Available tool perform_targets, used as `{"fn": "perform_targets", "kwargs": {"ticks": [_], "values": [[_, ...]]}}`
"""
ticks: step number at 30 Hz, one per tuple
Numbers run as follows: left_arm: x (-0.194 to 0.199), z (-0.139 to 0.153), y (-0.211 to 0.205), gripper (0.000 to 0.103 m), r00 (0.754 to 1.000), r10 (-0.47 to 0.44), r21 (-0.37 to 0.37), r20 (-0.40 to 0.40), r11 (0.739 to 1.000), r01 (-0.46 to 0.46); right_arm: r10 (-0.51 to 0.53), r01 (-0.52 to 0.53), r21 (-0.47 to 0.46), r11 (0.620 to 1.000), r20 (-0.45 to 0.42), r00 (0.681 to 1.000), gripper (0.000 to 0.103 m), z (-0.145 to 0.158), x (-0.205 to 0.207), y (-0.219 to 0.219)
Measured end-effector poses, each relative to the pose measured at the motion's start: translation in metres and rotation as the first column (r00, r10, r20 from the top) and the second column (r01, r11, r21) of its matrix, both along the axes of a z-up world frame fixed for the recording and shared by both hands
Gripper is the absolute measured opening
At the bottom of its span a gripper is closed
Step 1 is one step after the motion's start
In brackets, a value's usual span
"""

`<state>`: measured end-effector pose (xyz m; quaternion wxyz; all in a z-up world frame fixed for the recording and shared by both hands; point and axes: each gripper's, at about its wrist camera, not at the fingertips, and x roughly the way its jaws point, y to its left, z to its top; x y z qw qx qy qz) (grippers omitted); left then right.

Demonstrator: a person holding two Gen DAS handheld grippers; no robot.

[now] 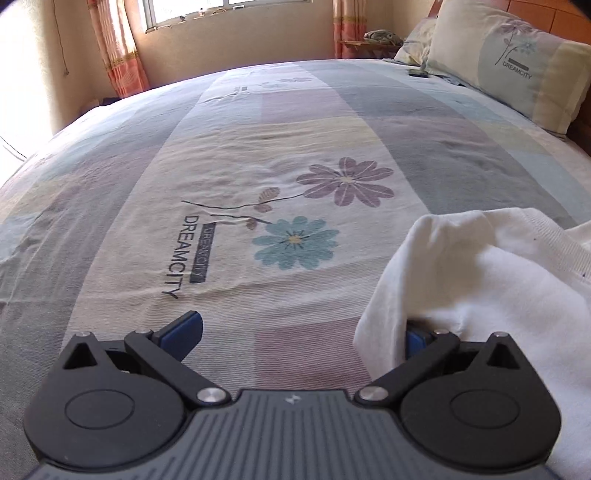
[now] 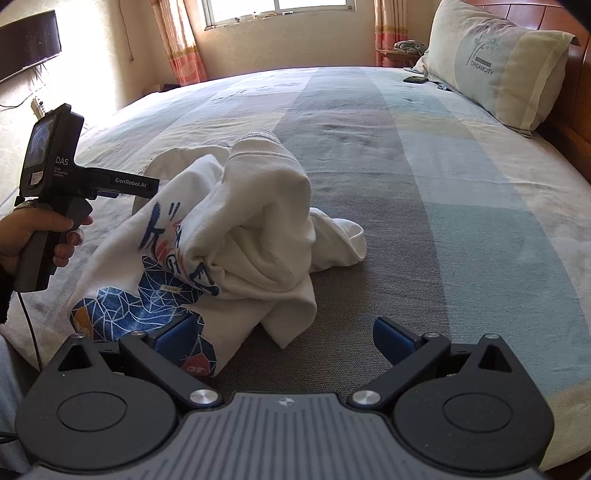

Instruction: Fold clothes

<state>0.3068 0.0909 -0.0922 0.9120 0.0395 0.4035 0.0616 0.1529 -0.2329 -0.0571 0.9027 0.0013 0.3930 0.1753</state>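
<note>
The white shirt [image 2: 236, 236] with its blue print lies crumpled in a heap on the bed [image 2: 461, 192], well short of the pillow [image 2: 495, 70] at the headboard. My right tool [image 2: 288, 339] gapes wide beside the shirt, its left finger touching the printed hem, gripping nothing. My left tool [image 1: 303, 332] is spread wide too, its right finger hidden under a shirt fold, nothing clamped.

Lit by daylight from the window [image 2: 280, 9] at the far wall. Overexposed glare on the left wall [image 1: 26, 74] in both views. Soft shadows only. Strong fisheye bending of the bed [image 2: 461, 184] edges, dark vignetted corners. Focus acceptable, mild softness at margins.
</note>
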Motion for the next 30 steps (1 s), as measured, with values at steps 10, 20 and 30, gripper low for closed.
{"fn": "perform_targets", "kwargs": {"ticks": [10, 20, 30], "values": [[-0.028, 0.019, 0.067, 0.103, 0.984, 0.173, 0.096, 0.041, 0.980, -0.176, 0.004, -0.003, -0.024, 1.000, 0.051, 0.999, 0.103, 0.009, 0.021, -0.002], [-0.054, 0.018, 0.113, 0.103, 0.956, 0.294, 0.133, -0.011, 0.948, -0.290, 0.082, -0.079, -0.031, 0.996, 0.115, 0.990, 0.103, 0.024, 0.032, 0.022], [-0.062, 0.015, 0.112, 0.103, 0.960, 0.281, 0.125, -0.009, 0.953, -0.278, 0.075, -0.040, -0.212, 0.977, 0.160, 0.984, 0.103, 0.026, 0.064, 0.055]]}}
